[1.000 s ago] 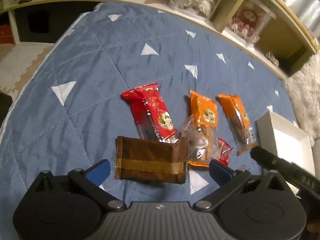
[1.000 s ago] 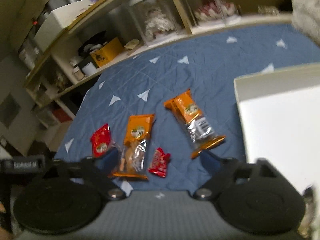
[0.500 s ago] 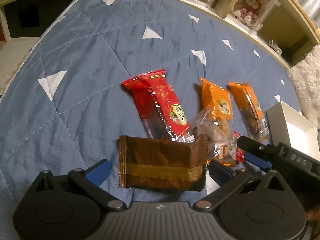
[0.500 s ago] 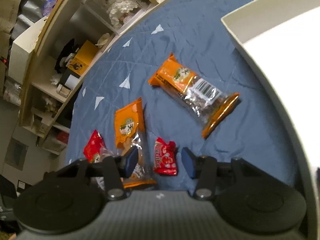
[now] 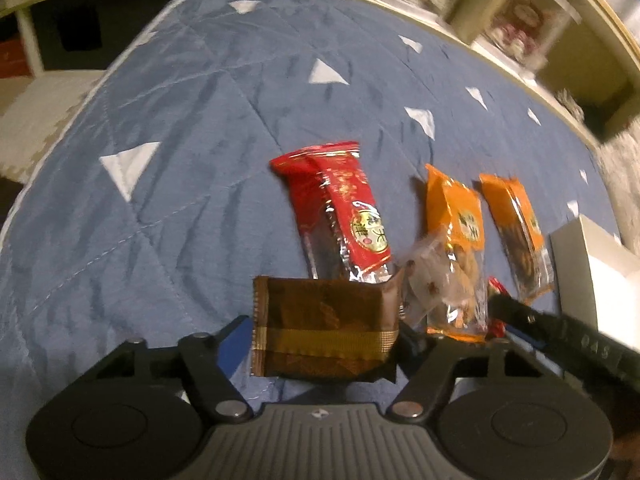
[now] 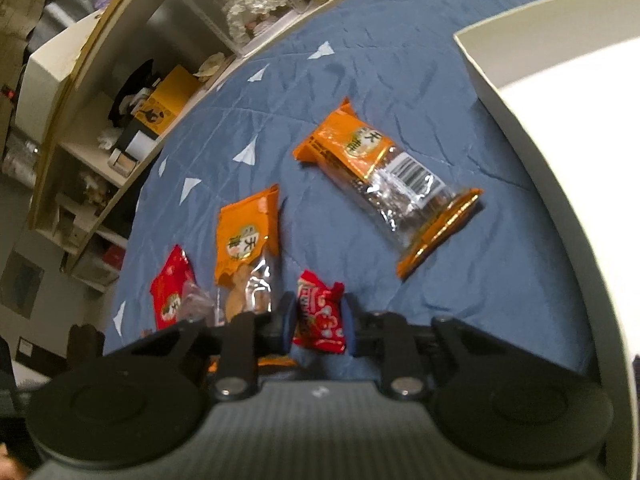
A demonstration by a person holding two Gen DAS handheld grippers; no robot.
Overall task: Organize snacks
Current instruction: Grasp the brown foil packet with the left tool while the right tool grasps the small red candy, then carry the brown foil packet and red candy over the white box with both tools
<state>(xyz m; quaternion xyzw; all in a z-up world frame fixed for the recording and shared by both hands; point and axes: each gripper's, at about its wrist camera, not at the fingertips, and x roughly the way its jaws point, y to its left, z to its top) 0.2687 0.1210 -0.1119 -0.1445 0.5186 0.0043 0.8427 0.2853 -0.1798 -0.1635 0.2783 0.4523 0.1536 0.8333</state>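
The right gripper (image 6: pixel 318 322) had just closed its jaws, and its pads pinched a small red candy wrapper (image 6: pixel 320 316) lying on the blue quilt (image 6: pixel 360 92). The left gripper (image 5: pixel 322 334) had been closing too, its blue pads against the two ends of a brown snack packet (image 5: pixel 324 328); whether they truly gripped it or only touched, I could not tell.

Ahead of the left gripper lay a red packet (image 5: pixel 344 216), partly under the brown one, and to its right two orange packets (image 5: pixel 456 248), (image 5: pixel 516 232).

The risks seemed plain to me. The candy wrapper was thin and crinkly, so a pinch on its edge alone might slip as it rose. The brown packet overlapped the red one, so lifting it could drag that along.

The white box (image 6: pixel 540 60), right of the right gripper, showed nothing inside in the part I could see.
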